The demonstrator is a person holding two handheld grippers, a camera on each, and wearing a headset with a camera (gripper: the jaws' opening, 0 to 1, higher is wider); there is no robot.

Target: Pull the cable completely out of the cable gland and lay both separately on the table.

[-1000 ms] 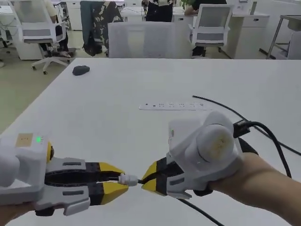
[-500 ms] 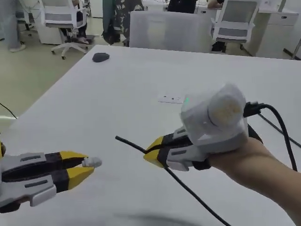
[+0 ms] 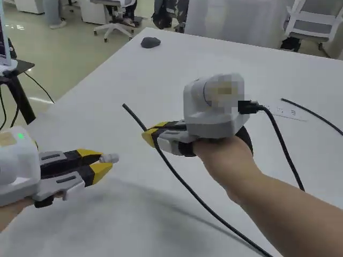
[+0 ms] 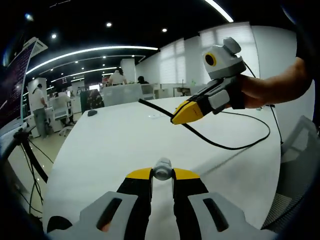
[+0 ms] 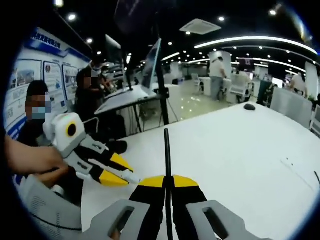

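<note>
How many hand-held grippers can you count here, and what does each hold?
2. The left hand-held gripper, lower left in the head view, is shut on the cable gland; the right hand-held gripper, near centre, is shut on the black cable.

cable gland (image 3: 111, 158) left | cable (image 3: 182, 181) right, apart | mouse (image 3: 150, 42) behind on table (image 3: 96, 101)

The broad white counter (image 3: 177, 69) carries a dark oval computer mouse (image 3: 150, 42) near its far corner, and a flat white power strip (image 3: 286, 111) with a thin black cord (image 3: 313, 116) just beside it.
</note>
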